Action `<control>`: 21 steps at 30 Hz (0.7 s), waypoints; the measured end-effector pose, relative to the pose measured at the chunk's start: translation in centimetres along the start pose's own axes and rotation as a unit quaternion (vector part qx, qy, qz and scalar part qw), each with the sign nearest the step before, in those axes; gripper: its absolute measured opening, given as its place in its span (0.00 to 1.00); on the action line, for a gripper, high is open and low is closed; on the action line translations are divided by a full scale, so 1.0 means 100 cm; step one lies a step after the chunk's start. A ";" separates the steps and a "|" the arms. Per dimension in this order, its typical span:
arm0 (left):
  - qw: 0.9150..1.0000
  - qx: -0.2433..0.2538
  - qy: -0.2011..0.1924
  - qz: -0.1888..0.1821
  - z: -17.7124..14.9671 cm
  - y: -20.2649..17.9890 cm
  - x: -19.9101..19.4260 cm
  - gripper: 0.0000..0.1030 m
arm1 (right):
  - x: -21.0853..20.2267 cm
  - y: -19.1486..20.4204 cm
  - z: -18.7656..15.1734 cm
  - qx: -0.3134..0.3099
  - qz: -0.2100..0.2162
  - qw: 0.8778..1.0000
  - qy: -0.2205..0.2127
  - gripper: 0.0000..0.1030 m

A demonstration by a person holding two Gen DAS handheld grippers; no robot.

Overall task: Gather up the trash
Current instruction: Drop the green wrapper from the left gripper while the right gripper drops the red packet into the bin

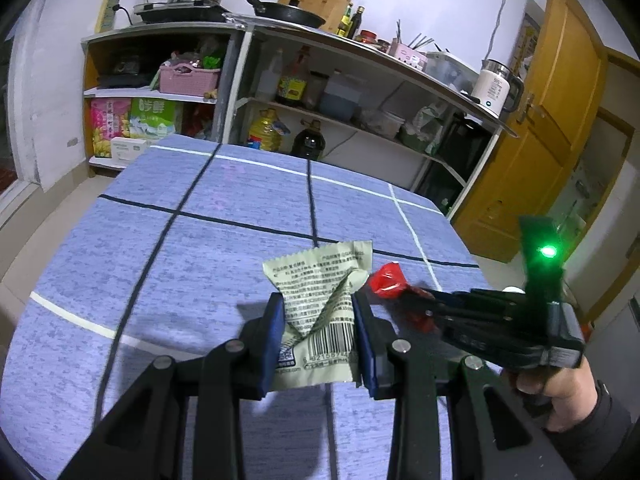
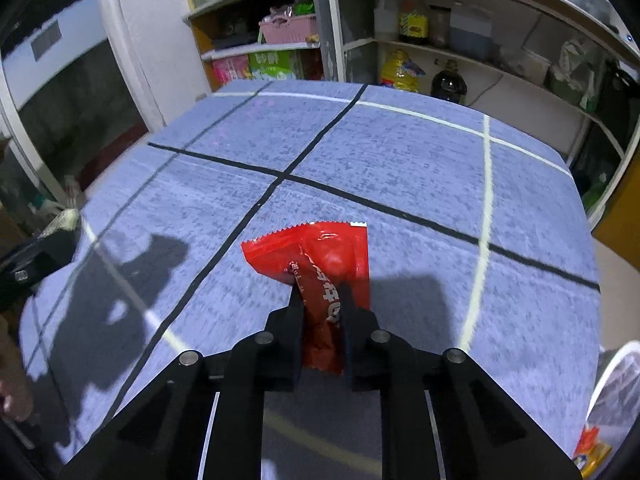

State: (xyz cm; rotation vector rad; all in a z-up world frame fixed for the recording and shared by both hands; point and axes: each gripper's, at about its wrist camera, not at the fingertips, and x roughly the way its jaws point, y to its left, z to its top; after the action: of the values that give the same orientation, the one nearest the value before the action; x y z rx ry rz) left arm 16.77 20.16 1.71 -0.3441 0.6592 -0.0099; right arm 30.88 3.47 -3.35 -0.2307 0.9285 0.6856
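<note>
My left gripper point(image 1: 319, 300) is shut on a crumpled pale green wrapper point(image 1: 320, 280) with a barcode, held above the blue checked tablecloth point(image 1: 200, 240). Just to its right, the right gripper point(image 1: 416, 296) comes in from the side with a red wrapper point(image 1: 386, 278) sticking out of its tips. In the right wrist view the same gripper point(image 2: 320, 292) is shut on that red wrapper point(image 2: 320, 256), pinched between the black fingers point(image 2: 296, 312) and lifted off the tablecloth point(image 2: 400, 168). A hand point(image 1: 560, 392) holds the right gripper's handle.
Behind the table stand open shelves point(image 1: 340, 116) with oil bottles, bags and a pink basket point(image 1: 188, 78). A frying pan point(image 1: 296, 14), steamer pot and white kettle point(image 1: 494, 86) sit on top. A yellow door point(image 1: 532, 140) is at right. A white bin rim point(image 2: 612, 384) shows at lower right.
</note>
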 end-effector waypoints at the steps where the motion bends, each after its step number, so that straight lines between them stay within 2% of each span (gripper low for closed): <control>1: 1.000 0.003 0.001 -0.004 0.000 -0.005 0.002 0.34 | -0.010 -0.005 -0.005 0.004 0.000 1.000 -0.005 0.14; 5: 1.000 0.020 0.005 -0.022 -0.001 -0.031 0.009 0.34 | -0.043 -0.027 -0.024 0.027 0.002 0.999 -0.021 0.14; 10: 0.997 0.059 0.016 -0.049 -0.007 -0.082 0.019 0.34 | -0.091 -0.059 -0.054 0.056 -0.023 0.997 -0.047 0.14; 16: 0.989 0.108 0.033 -0.093 -0.017 -0.152 0.034 0.35 | -0.131 -0.103 -0.089 0.089 -0.054 0.993 -0.060 0.15; 21: 0.980 0.149 0.056 -0.122 -0.028 -0.209 0.053 0.35 | -0.158 -0.152 -0.122 0.126 -0.086 0.986 -0.060 0.15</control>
State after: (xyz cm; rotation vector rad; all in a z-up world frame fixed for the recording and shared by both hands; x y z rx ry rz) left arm 21.32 -1.08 3.07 -0.1334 0.7122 -0.3618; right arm 26.05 -20.83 0.53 -0.0425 0.8602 0.4131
